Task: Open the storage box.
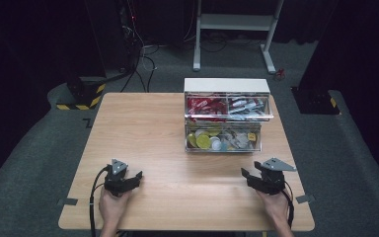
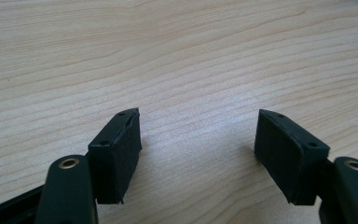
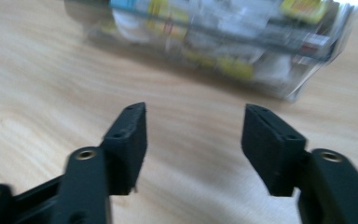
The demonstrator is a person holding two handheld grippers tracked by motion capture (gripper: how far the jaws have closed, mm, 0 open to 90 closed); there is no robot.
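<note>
1. Bench (image 2: 177,51): pale wood-grain top, smooth with a low sheen.
2. Left gripper (image 2: 198,140): matt black pads, faintly ribbed.
3. Drawer organiser (image 1: 225,121): clear glossy plastic drawers under a white top.
4. Floor (image 1: 39,148): grey, rough carpet.

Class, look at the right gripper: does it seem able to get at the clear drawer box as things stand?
Probably yes. The right gripper is open and holds nothing, and bare table lies between it and the clear drawer box, which its own view shows straight ahead.
</note>
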